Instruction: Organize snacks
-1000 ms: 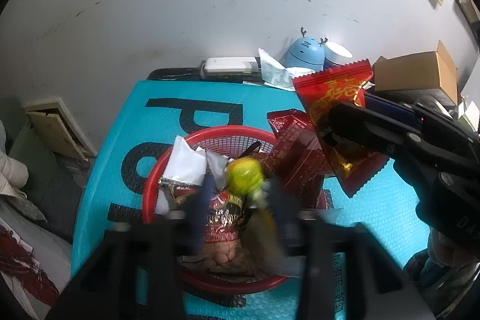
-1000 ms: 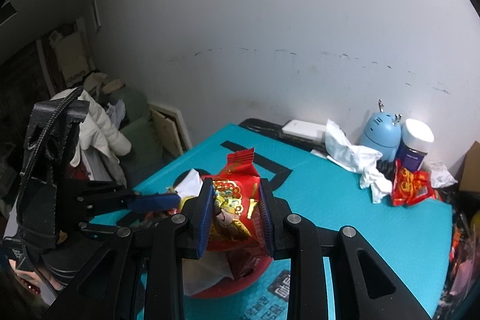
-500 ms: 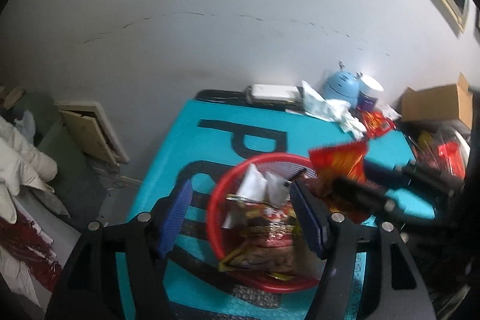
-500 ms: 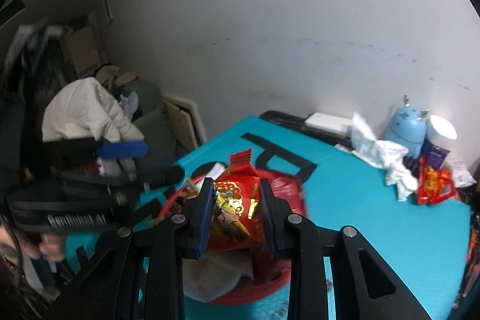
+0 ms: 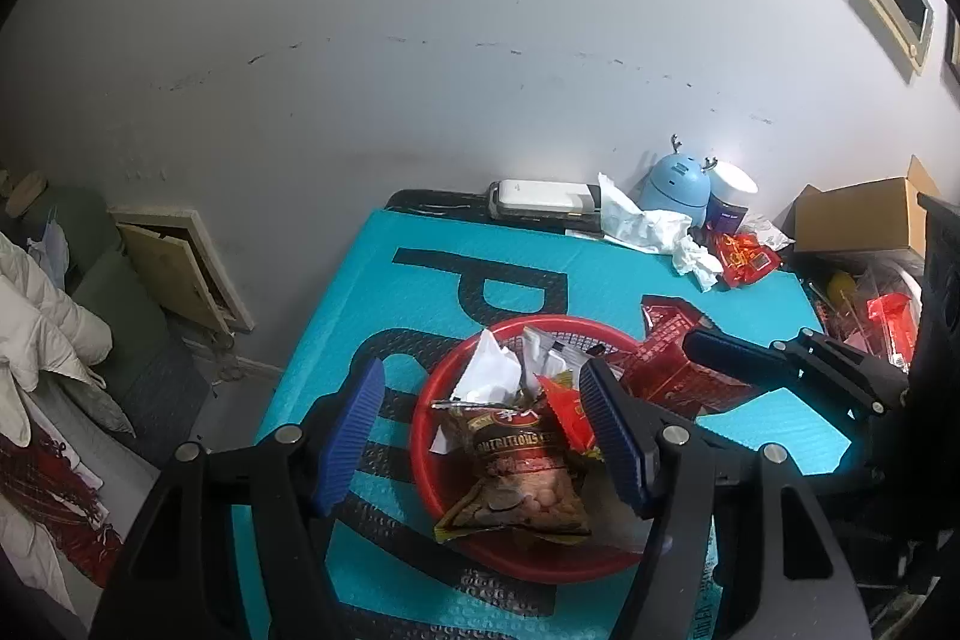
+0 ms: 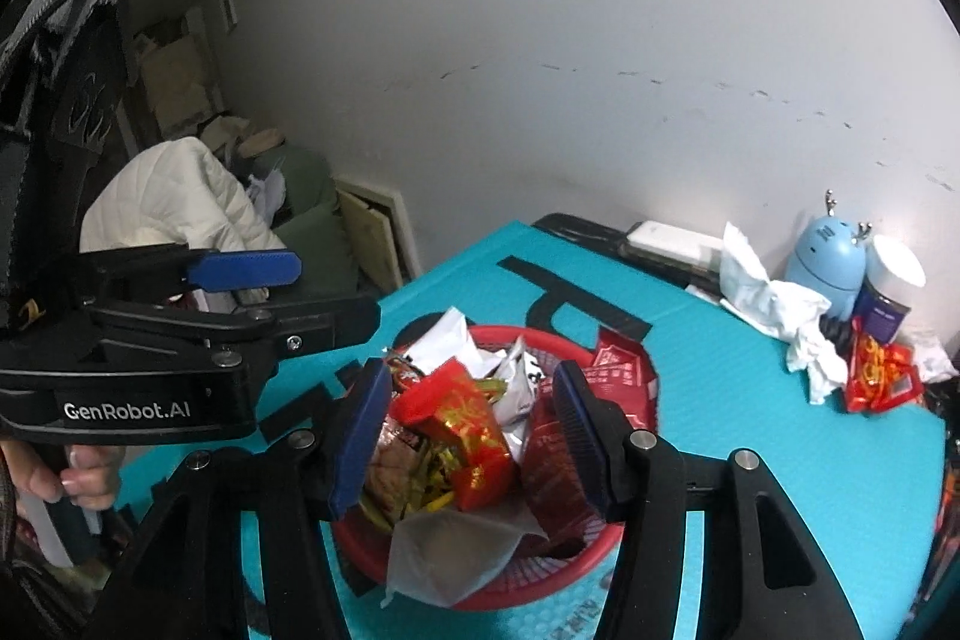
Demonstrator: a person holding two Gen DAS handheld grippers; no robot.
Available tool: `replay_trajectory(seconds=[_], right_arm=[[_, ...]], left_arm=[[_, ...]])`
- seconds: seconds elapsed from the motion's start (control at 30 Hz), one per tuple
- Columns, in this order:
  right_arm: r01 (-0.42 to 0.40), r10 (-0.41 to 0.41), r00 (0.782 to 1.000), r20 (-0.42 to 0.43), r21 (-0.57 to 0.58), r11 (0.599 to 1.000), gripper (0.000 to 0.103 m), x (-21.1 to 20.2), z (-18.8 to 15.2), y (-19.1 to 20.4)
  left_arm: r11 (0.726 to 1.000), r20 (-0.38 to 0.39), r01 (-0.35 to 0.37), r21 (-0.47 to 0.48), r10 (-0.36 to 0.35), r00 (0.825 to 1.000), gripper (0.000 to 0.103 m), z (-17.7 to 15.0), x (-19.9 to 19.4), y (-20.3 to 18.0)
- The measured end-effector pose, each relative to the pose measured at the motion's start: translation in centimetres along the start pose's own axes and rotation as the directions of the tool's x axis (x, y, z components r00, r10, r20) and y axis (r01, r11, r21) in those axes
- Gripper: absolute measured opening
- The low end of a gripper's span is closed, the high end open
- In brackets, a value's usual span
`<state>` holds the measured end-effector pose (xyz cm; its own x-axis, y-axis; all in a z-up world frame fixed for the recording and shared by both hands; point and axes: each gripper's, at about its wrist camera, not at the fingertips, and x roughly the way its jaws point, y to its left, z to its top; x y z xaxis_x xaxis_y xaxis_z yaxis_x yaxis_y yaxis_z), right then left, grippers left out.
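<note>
— What can you read from here?

— On my right wrist view, "GenRobot.AI" in white on the left gripper. On the left view, "NUTRITIOUS" on the brown nut packet lying in the red basket.

— And your jaws?

— Right gripper: jaws have just been opening, standing apart over the basket, the red and gold snack packet lying loose between them on the pile, pads not pressing it. Left gripper: jaws wide, nothing held.

— Anything only one view gives?

— The left view alone shows the cardboard box; the right alone shows a hand on the left handle. Both show the basket on the teal table.
</note>
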<state>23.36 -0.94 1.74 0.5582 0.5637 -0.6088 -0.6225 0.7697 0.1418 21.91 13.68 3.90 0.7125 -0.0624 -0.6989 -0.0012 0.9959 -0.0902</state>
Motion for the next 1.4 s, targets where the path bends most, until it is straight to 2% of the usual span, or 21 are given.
replay_trajectory(seconds=[0.33,0.63,1.13,1.4], right_arm=[[0.032,-0.032,0.999,0.009,0.002,0.999,0.056,-1.9,0.1,0.0],[0.072,-0.071,0.995,0.065,-0.021,0.997,0.056,-6.0,0.9,0.9],[0.157,-0.144,0.969,0.201,-0.053,0.986,0.056,-16.5,1.1,4.0],[0.193,-0.174,0.951,0.256,-0.052,0.98,0.064,-21.6,-0.9,5.4]], left_arm=[[1.0,0.02,0.009,0.014,-0.009,1.0,0.067,-0.5,-1.6,-0.9],[1.0,0.099,0.015,0.019,-0.016,0.995,0.067,-0.2,-6.0,-2.2],[0.998,0.261,-0.012,0.067,-0.006,0.965,0.067,-1.9,-16.5,-5.6],[0.996,0.31,-0.015,0.087,-0.013,0.951,0.069,-4.3,-20.6,-7.6]])
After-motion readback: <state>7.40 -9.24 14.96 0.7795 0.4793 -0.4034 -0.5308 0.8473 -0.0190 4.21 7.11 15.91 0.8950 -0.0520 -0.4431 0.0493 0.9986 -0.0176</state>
